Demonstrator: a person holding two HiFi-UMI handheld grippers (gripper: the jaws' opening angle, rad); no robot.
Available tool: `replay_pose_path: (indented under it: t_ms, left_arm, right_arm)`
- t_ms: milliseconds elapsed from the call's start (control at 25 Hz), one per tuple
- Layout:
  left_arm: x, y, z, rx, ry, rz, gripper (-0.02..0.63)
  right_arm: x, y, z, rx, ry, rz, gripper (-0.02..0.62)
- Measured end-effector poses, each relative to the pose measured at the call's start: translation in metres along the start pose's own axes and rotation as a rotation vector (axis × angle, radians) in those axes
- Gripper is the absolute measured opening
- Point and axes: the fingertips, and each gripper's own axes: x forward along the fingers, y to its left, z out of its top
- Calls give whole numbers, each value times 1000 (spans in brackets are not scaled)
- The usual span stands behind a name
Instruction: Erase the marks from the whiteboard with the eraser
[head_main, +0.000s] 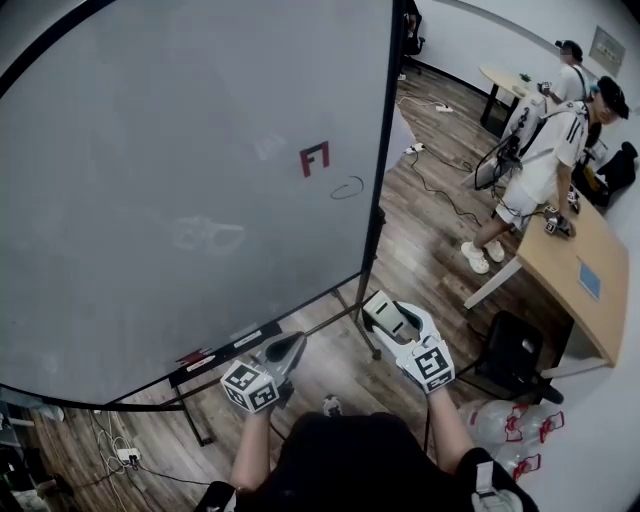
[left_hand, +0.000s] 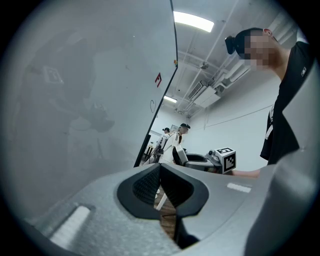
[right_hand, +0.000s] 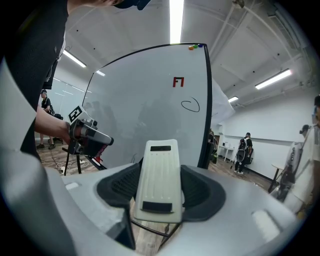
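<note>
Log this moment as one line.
right gripper: shut on eraser | left gripper: shut, empty | whiteboard: red mark, black loop unerased

head view: steeply down on whiteboard (head_main: 180, 180). left & right gripper views: low, close, tilted up at it. all share red mark (head_main: 314, 158) near 12 o'clock.

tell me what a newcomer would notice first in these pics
The big whiteboard fills the head view's left, nearly bare except a red mark and a black loop near its right edge. Below it, the right gripper is shut on a white eraser, while the left gripper beside it is shut and empty.
</note>
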Motion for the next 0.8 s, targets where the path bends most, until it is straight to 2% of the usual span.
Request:
replay_pose_path:
  t_ms: [480,800]
  left_arm:
    - [-9,35,6,-11,1,12,11]
    - [8,45,13,-8,-3,40,11]
  right_arm:
    - [35,3,9,-11,-7,-1,258]
    - [51,-24,14,-20,-32,16,258]
